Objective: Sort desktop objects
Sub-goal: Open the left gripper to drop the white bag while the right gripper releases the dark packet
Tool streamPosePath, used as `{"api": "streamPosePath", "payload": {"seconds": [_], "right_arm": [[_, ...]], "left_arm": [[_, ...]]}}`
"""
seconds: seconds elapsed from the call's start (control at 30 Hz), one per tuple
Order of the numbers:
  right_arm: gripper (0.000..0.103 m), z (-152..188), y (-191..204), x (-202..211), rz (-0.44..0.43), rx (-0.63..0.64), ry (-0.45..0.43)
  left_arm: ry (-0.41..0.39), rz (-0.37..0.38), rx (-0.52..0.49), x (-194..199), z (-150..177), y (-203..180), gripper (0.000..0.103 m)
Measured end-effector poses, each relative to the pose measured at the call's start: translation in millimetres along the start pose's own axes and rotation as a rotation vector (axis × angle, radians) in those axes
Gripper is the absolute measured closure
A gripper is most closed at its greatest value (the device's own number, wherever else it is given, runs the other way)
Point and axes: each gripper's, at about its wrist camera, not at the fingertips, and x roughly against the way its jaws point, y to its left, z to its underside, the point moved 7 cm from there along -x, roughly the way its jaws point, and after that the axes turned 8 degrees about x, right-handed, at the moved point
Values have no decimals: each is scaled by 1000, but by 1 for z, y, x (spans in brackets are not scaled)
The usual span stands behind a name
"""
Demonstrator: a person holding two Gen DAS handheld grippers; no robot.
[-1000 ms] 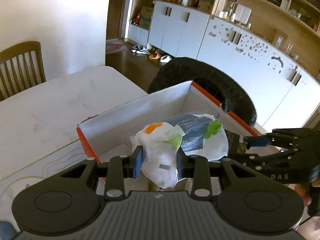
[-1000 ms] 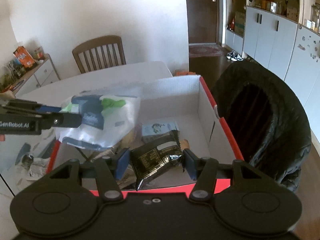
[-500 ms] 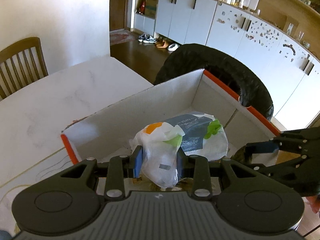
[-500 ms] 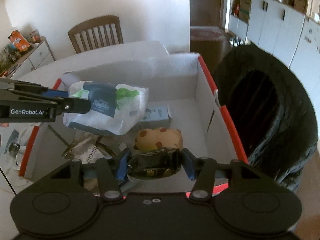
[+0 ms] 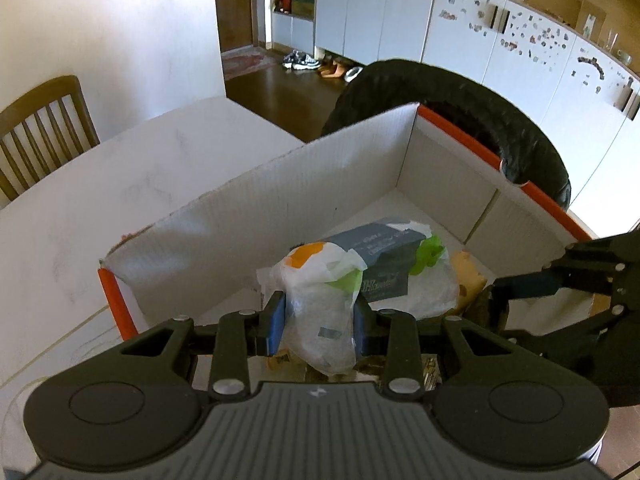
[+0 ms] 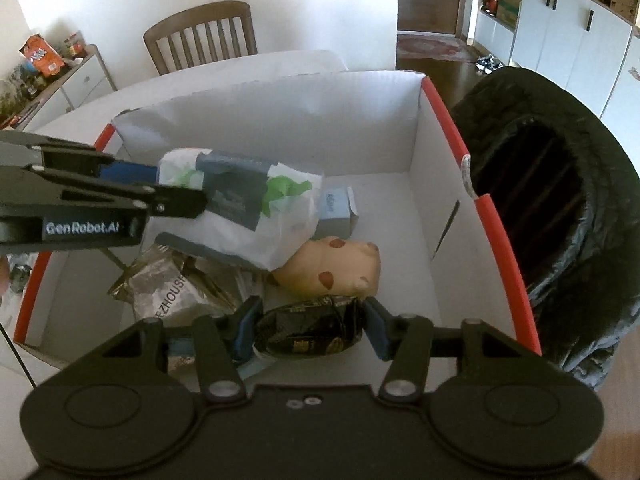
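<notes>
Holding white crinkly plastic bag (image 5: 340, 304), left gripper (image 5: 319, 322) clamped over red-edged white cardboard box (image 6: 452, 120); right gripper (image 6: 312, 330) pinching black foil packet (image 6: 310, 330); box contains tan spotted plush (image 6: 340, 266), possibly silver pouch (image 6: 168, 288).

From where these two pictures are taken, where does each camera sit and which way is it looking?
Left wrist: on the left gripper, looking forward and down into the cardboard box; its fingers pinch a white plastic bag, and the right gripper shows at right.
Right wrist: on the right gripper, looking down into the box; its fingers grip a black packet, and the left gripper enters from left.
Shared: box, bag, black chair.
</notes>
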Motion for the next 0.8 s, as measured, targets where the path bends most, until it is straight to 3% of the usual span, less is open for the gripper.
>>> {"api": "streamPosePath", "payload": {"seconds": [0.4, 0.57, 0.7, 0.8], "right_arm": [[40, -2, -1, -3, -7, 22, 2], [37, -2, -2, 2, -9, 21, -7], [27, -3, -3, 13, -33, 5, -41], [25, -5, -4, 22, -46, 0, -68]], "left_arm": [[55, -4, 5, -2, 6, 4, 68], [82, 5, 26, -3, 8, 8, 63], [89, 18, 29, -1, 10, 7, 57], [85, 33, 26, 4, 11, 4, 50]]}}
